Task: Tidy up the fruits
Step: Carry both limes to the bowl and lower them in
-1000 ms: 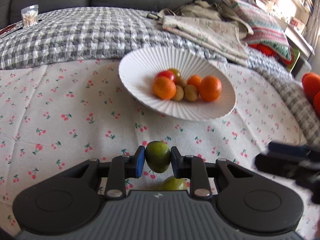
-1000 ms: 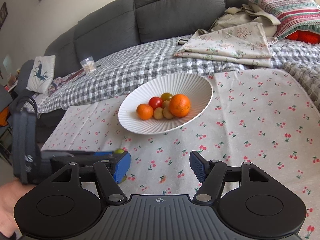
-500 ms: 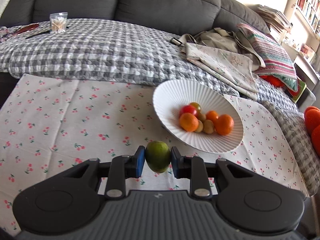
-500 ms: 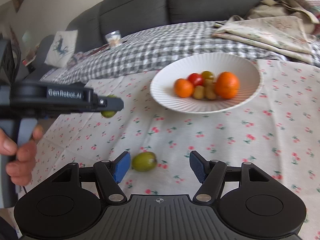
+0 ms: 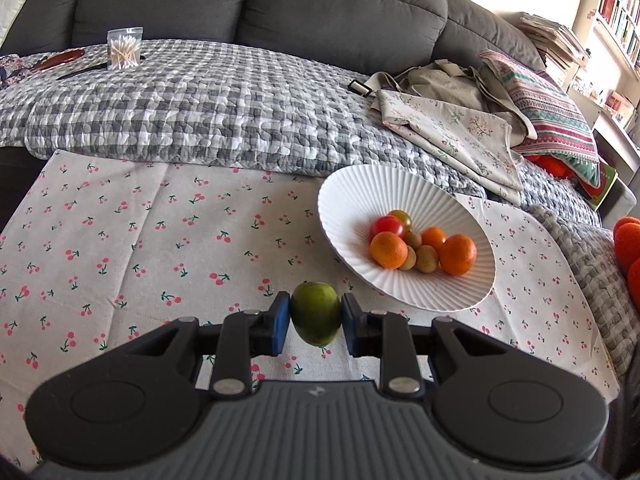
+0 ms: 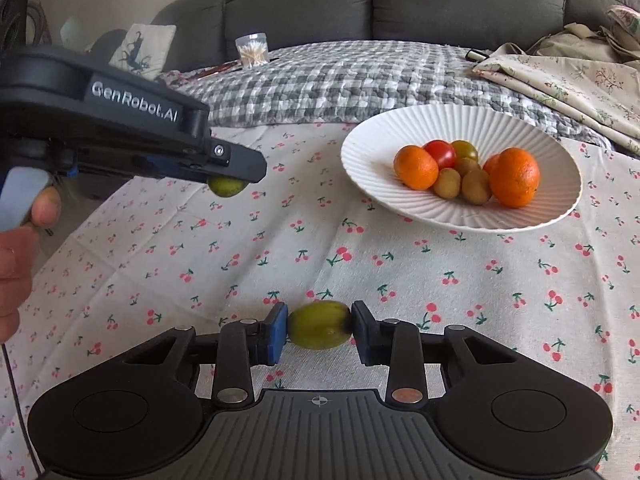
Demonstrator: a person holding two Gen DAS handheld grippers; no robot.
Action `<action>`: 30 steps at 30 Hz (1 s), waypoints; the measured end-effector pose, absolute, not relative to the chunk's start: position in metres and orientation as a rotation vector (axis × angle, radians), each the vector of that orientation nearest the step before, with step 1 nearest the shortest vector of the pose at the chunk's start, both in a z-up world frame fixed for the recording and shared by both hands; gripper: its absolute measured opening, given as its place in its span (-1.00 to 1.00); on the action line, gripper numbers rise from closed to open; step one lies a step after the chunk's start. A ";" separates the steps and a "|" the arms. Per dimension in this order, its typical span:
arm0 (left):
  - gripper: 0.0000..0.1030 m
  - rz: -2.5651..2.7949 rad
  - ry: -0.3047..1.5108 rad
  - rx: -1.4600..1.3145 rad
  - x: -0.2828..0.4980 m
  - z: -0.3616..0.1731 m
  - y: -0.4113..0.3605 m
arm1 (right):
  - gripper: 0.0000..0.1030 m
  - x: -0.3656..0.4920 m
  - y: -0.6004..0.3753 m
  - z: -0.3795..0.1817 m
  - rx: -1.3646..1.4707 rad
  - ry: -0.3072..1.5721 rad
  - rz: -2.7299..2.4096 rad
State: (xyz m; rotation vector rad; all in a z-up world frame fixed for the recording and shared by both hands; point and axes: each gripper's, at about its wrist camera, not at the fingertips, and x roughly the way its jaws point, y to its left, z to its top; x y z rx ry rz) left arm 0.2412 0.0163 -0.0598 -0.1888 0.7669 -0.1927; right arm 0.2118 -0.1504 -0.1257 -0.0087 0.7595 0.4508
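My left gripper [image 5: 315,318] is shut on a green fruit [image 5: 316,312] and holds it above the cherry-print cloth, short of the white ribbed bowl [image 5: 360,196]. The bowl holds oranges [image 5: 388,249], tomatoes and small brown-green fruits. In the right wrist view my right gripper [image 6: 319,330] is shut on a second green fruit [image 6: 319,325] low over the cloth. The left gripper [image 6: 232,178] shows there at the upper left, raised, with its green fruit [image 6: 225,188] at its tip. The bowl [image 6: 560,148] is to the right.
A grey checked quilt [image 5: 200,104] covers the sofa behind the cloth. A clear box of cotton swabs [image 5: 124,48] stands at the back left. Folded cloths and a striped cushion [image 5: 552,112] lie at the back right. Orange objects [image 5: 628,240] sit at the right edge.
My right gripper has moved onto the second green fruit and closed on it. My left gripper has lifted higher with its green fruit, still held.
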 end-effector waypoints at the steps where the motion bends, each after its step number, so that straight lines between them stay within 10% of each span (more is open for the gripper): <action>1: -0.50 -0.193 0.768 -0.189 0.241 -0.060 0.016 | -0.36 0.211 -0.152 -0.123 -0.001 0.754 0.451; 30: -0.50 -0.253 0.696 -0.169 0.242 -0.050 0.003 | -0.36 0.200 -0.227 -0.054 0.174 0.573 0.339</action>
